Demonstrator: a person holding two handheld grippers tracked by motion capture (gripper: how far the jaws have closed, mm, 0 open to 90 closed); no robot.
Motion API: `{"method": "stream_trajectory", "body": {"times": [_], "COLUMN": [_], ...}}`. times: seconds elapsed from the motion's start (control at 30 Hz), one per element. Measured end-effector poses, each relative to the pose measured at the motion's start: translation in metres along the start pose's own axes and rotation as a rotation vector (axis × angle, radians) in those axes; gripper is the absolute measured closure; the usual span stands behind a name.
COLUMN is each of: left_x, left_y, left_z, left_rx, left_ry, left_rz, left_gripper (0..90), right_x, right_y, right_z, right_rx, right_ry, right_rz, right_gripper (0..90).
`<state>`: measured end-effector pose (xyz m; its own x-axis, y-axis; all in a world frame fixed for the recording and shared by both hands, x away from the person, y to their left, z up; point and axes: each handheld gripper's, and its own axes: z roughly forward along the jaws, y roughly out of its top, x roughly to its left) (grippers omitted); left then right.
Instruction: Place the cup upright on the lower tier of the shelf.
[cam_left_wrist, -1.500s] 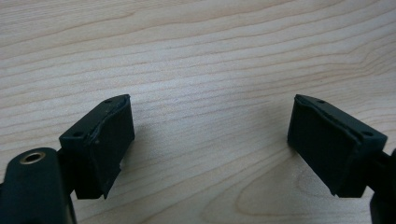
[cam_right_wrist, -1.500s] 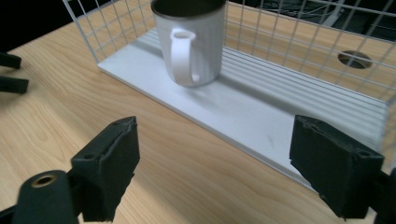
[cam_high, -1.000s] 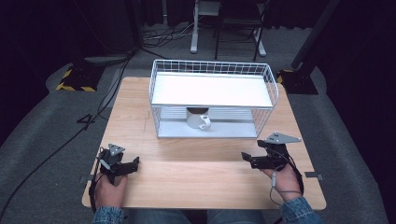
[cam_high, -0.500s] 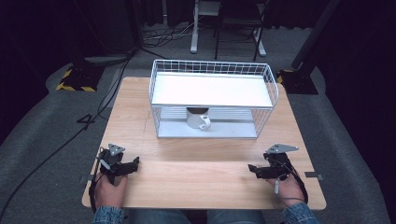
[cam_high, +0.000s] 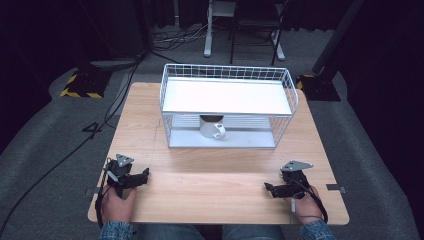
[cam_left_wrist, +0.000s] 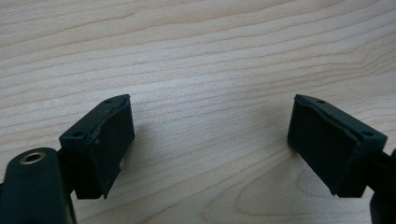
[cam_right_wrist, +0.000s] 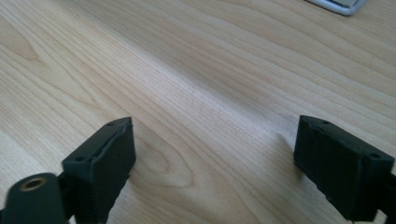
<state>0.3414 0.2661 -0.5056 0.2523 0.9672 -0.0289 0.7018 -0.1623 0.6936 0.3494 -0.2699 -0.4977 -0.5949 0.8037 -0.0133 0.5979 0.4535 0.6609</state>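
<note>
- i see my left gripper (cam_high: 145, 173) low over the wooden table (cam_high: 210, 200), jaws spread wide, empty.
- my right gripper (cam_high: 268, 188): same, wide apart, nothing held.
- white mug (cam_high: 212, 128) sits inside wire basket (cam_high: 227, 72).

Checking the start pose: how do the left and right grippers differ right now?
In the high view the left gripper rests near the table's left front corner, jaws pointing right; the right gripper rests near the right front corner, jaws pointing left. Both are open, holding nothing, low over bare wood.
</note>
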Motion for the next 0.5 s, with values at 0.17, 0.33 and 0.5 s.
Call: {"method": "stream_trajectory", "body": {"times": [0.17,0.33,0.5], "left_x": [0.0000,0.0000,0.0000], "left_y": [0.0000,0.0000,-0.0001], "left_z": [0.0000,0.0000,-0.0001], "left_rx": [0.000,0.000,0.000], "left_ry": [0.000,0.000,0.000], "left_rz": [0.000,0.000,-0.001], "left_gripper": [15.0,15.0,15.0], "right_x": [0.0016,0.0018,0.0018], "right_y": [-0.0063,-0.0065,-0.0065], "right_z": [0.0062,0.0062,0.0062], "right_rx": [-0.066,-0.067,-0.067], "right_ry": [0.013,0.012,0.012], "right_rz": [-0.007,-0.005,-0.006], "right_gripper": [0.1,0.1,0.1]}}
